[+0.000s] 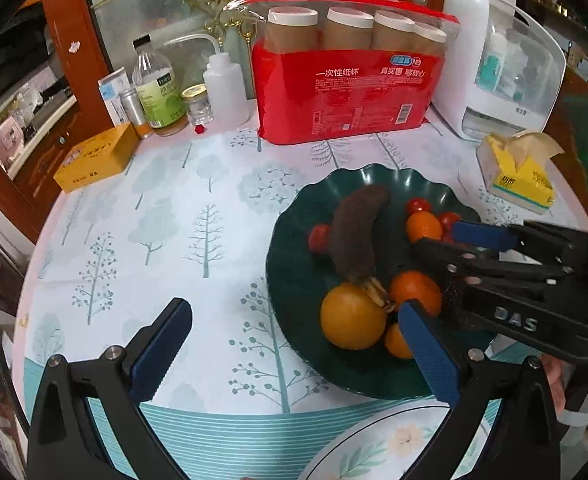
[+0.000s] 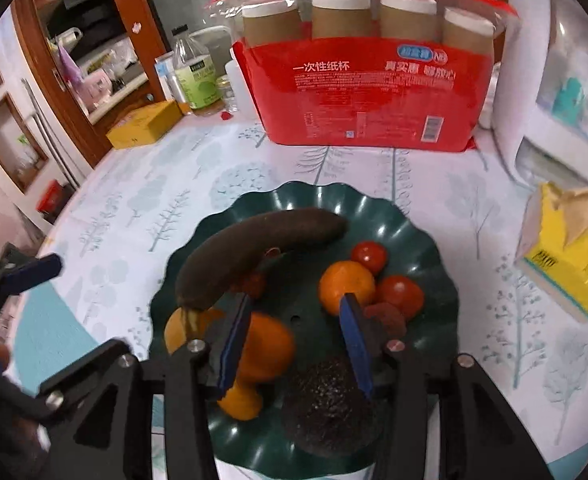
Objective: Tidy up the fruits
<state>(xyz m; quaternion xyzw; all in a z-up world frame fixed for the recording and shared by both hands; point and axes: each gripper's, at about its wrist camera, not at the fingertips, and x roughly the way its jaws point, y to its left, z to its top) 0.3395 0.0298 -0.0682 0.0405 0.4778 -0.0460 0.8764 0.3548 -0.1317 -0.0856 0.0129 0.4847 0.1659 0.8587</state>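
Hovering over the near side of the dark green scalloped plate (image 2: pixel 378 208), the right gripper (image 2: pixel 298 332) has its blue-padded jaws spread wide with nothing between them; a dark, rough avocado (image 2: pixel 326 404) lies just below its right finger and a blurred orange fruit (image 2: pixel 269 344) beside its left. The left gripper (image 1: pixel 294 352) is also spread wide and empty, above the tablecloth (image 1: pixel 173 208) at the plate's near-left rim, with a floral white plate (image 1: pixel 374 444) below it.

The blackened banana (image 2: pixel 253 256) lies across the plate's left half, curved, its long axis running from the frayed yellow stem near the grippers to the blunt tip at the far middle. Its stem end rests over a yellow-orange citrus (image 1: pixel 352 316). Right of it sit a small orange (image 2: pixel 346 284), cherry tomatoes (image 2: pixel 400 294) and a dark red dried fruit (image 2: pixel 386 316), touching one another.

Beyond the plate stand a red pack of paper cups (image 1: pixel 346 80), a white appliance (image 1: pixel 502 64), a yellow tissue pack (image 1: pixel 522 172), bottles (image 1: pixel 157 84) and a yellow box (image 1: pixel 97 156).
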